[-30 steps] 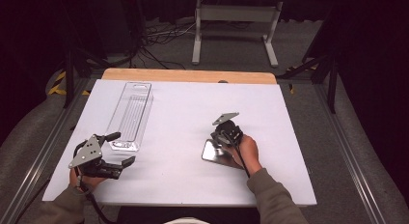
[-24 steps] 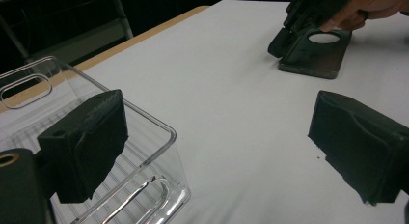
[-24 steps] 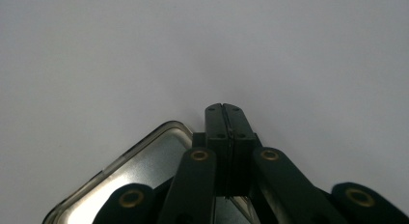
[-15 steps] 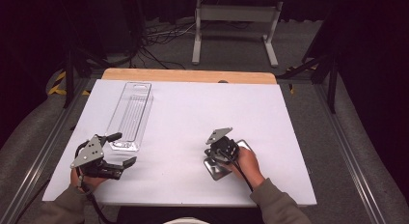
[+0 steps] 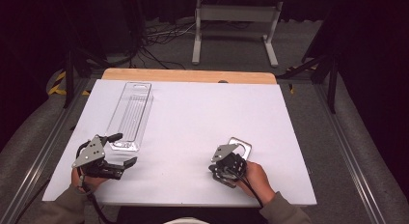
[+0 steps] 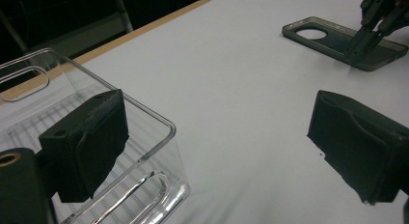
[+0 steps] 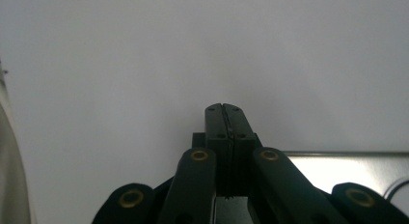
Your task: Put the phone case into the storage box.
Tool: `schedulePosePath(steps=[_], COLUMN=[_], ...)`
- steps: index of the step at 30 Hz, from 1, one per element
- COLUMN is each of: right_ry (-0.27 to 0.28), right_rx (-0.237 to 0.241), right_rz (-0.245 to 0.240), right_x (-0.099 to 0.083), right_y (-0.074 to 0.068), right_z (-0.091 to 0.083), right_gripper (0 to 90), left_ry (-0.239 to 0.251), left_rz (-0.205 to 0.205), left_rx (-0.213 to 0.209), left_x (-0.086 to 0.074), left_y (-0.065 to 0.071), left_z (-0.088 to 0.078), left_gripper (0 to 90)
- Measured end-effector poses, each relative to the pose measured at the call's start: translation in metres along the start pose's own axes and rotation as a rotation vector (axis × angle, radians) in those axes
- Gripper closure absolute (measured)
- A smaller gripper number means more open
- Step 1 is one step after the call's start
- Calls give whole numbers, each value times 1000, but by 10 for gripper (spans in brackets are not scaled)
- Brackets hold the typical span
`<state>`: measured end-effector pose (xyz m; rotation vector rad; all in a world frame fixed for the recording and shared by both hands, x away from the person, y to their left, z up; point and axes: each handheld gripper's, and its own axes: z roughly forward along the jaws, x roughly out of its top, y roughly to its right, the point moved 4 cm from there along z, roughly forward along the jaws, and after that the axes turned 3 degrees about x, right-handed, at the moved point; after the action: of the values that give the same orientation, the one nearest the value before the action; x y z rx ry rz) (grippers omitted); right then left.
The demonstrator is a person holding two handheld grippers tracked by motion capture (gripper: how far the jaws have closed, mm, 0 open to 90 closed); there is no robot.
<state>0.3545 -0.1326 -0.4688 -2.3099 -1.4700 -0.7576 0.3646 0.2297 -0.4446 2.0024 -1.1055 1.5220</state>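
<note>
We see the white table top (image 5: 193,122) as the largest thing here, with a strip of bare wood (image 5: 188,75) along its far edge at twelve o'clock and metal rails running down both sides. Most of the sheet lies bare, from the centre out to the three o'clock edge. At about ten o'clock a long clear plastic tray (image 5: 130,114) lies lengthwise, its near end just beside the left gripper (image 5: 123,149) at seven o'clock. In the left gripper view we find its jaws standing wide apart with nothing between them; one pad (image 6: 89,139) sits right against the tray's rounded corner (image 6: 159,132), while the other has free sheet around it. At five o'clock, close to the near edge of the table, we see the right gripper (image 5: 223,167), its jaws pressed fully together in its own view (image 7: 224,120). Whether they pinch anything there we cannot tell. The dark phone case (image 5: 239,147) lies flat on the sheet, touching that gripper; from the left gripper view (image 6: 345,43) the right gripper's tips come down on its near end. The case's camera cutout (image 6: 311,33) faces up. Nothing stands between the two grippers.
</note>
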Motion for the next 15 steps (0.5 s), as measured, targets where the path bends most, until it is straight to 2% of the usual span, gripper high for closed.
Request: schedulePosePath(steps=[4,11,15], right_ry=[1,19,16], right_rx=[-6,-9,-13], right_rz=[-5,26,35], right_x=[-13,-30,-36], right_y=[-4,-3,-2], right_z=[-9,-20,-25], right_gripper=[900,900,900], left_ry=[0,8,-4], left_rz=[-3,-9,-1], left_rx=[-3,1,-3], left_x=[0,0,0], left_y=[0,0,0], left_z=[0,0,0], left_gripper=[76,77,77])
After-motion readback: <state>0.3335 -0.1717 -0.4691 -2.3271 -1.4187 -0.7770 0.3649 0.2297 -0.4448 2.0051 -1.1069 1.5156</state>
